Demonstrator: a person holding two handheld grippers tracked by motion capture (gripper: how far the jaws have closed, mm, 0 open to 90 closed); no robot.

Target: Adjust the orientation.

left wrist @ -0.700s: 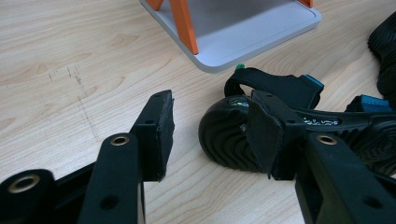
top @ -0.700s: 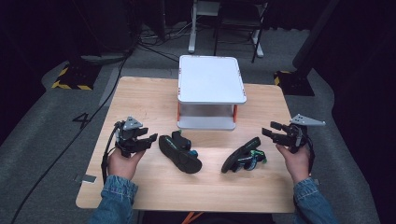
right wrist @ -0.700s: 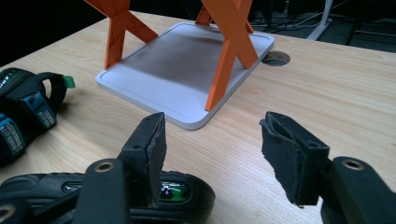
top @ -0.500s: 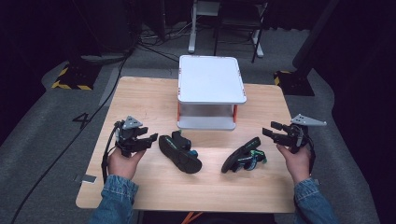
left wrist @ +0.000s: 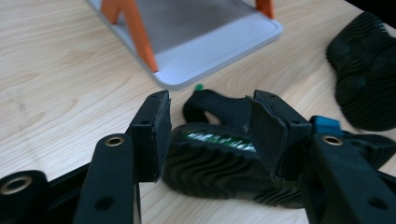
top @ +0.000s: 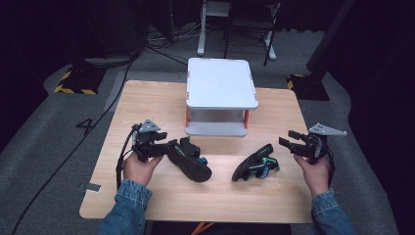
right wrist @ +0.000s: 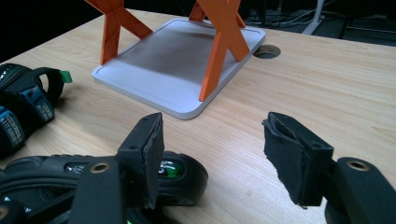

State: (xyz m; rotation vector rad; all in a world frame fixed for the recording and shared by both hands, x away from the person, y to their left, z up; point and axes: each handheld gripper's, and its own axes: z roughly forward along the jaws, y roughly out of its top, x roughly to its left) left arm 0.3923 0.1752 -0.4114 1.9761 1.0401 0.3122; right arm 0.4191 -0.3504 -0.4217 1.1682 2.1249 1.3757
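While the high view sets the white shelf stand [top: 221, 93] at centre, the left gripper view reveals its orange legs [left wrist: 135, 32]. Below lie the left sandal [top: 190, 160], its heel between the left gripper's [top: 169, 147] part-open jaws, and the right sandal [top: 254, 164], just beside the empty, wide-open right gripper [top: 289, 139].

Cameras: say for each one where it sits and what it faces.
High view: above the person's side, looking forward and down on the table; forearms, both hands.
Left gripper view: rides the left hand-held gripper, jaws around the left sandal.
Right gripper view: rides the right hand-held gripper, jaws open, beside the right sandal.
All share the white shelf.
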